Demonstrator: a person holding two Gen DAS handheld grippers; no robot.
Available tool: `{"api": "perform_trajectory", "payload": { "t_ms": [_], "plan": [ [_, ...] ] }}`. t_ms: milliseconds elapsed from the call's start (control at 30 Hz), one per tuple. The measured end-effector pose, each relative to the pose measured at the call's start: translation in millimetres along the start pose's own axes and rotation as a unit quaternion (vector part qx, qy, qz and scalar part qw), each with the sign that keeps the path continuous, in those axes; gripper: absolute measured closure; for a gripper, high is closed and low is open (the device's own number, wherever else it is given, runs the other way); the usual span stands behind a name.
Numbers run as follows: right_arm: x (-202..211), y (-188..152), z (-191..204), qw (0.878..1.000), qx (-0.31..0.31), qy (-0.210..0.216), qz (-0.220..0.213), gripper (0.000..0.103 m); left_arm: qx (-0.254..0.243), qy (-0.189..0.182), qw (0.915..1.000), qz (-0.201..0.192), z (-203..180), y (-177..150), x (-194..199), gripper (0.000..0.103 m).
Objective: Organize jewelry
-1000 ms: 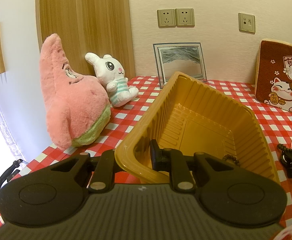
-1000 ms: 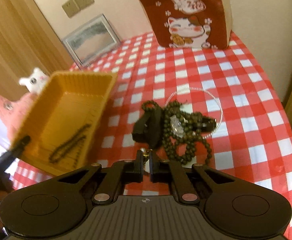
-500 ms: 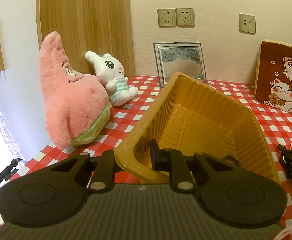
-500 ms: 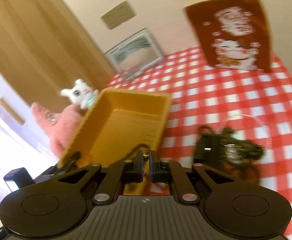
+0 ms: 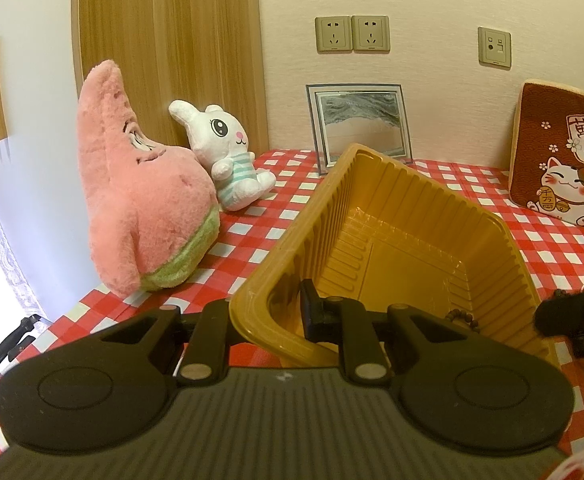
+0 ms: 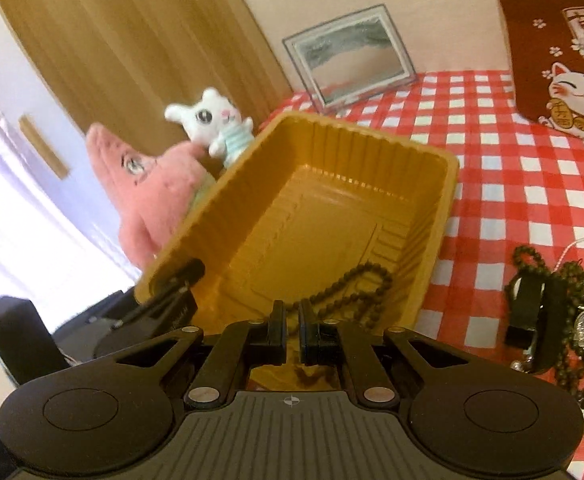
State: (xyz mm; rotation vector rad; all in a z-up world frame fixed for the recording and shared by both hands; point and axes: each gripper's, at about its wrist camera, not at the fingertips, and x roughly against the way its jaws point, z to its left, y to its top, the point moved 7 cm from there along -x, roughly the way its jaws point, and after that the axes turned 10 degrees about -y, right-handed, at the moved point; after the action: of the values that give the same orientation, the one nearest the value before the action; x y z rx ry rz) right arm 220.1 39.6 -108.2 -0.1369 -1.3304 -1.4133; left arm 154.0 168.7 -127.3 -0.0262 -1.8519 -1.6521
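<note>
A yellow ribbed plastic tray [image 5: 407,248] is tilted up off the red checked table. My left gripper [image 5: 268,312] is shut on the tray's near corner rim, also seen in the right wrist view [image 6: 180,280]. A dark bead bracelet [image 6: 351,288] lies inside the tray [image 6: 331,216]. My right gripper [image 6: 290,316] hovers over the tray's near edge, its jaws a narrow gap apart with nothing visible between them. A pile of dark bead strands, a black watch and a silver piece [image 6: 559,320] lies on the table to the right of the tray.
A pink starfish plush [image 5: 140,208] and a white rabbit plush [image 5: 224,160] stand left of the tray. A framed picture [image 5: 359,124] leans on the back wall. A red lucky-cat cushion [image 5: 563,160] stands at the back right. The table's left edge is near the plush.
My right gripper has swung left from the jewelry pile to above the tray, and its jaws have parted slightly. The small piece seen between them earlier is gone. The left gripper keeps holding the tray.
</note>
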Motion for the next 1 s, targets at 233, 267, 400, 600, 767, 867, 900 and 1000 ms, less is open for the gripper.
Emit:
{"api": "perform_trajectory", "payload": {
  "t_ms": [233, 267, 400, 600, 767, 867, 900, 1000],
  "plan": [
    [12, -8, -5, 1.000, 0.013, -0.026, -0.006, 0.062, 0.003, -0.002, 1.0000, 0.002, 2, 0, -1, 0.086],
    [17, -9, -8, 0.999, 0.010, -0.031, -0.012, 0.060, 0.003, -0.002, 1.0000, 0.002, 1, 0, -1, 0.086],
    [32, -24, -36, 0.997, 0.002, -0.079, -0.005, 0.060, 0.004, -0.003, 1.0000, 0.003, 2, 0, -2, 0.086],
    [45, -57, -94, 0.986, -0.022, -0.166, 0.024, 0.060, 0.004, -0.003, 1.0000, 0.004, 3, 0, -3, 0.086],
    [53, -69, -129, 0.976, -0.046, -0.208, 0.034, 0.060, 0.005, -0.003, 1.0000, 0.004, 3, 0, -3, 0.086],
    [57, -70, -141, 0.973, -0.054, -0.222, 0.032, 0.060, 0.005, -0.003, 1.0000, 0.004, 3, 0, -3, 0.086],
    [57, -69, -143, 0.972, -0.056, -0.224, 0.030, 0.060, 0.005, -0.003, 1.0000, 0.004, 3, 1, -3, 0.086],
    [55, -65, -145, 0.972, -0.058, -0.227, 0.022, 0.060, 0.005, -0.003, 1.0000, 0.004, 3, 1, -3, 0.086]
  ]
}}
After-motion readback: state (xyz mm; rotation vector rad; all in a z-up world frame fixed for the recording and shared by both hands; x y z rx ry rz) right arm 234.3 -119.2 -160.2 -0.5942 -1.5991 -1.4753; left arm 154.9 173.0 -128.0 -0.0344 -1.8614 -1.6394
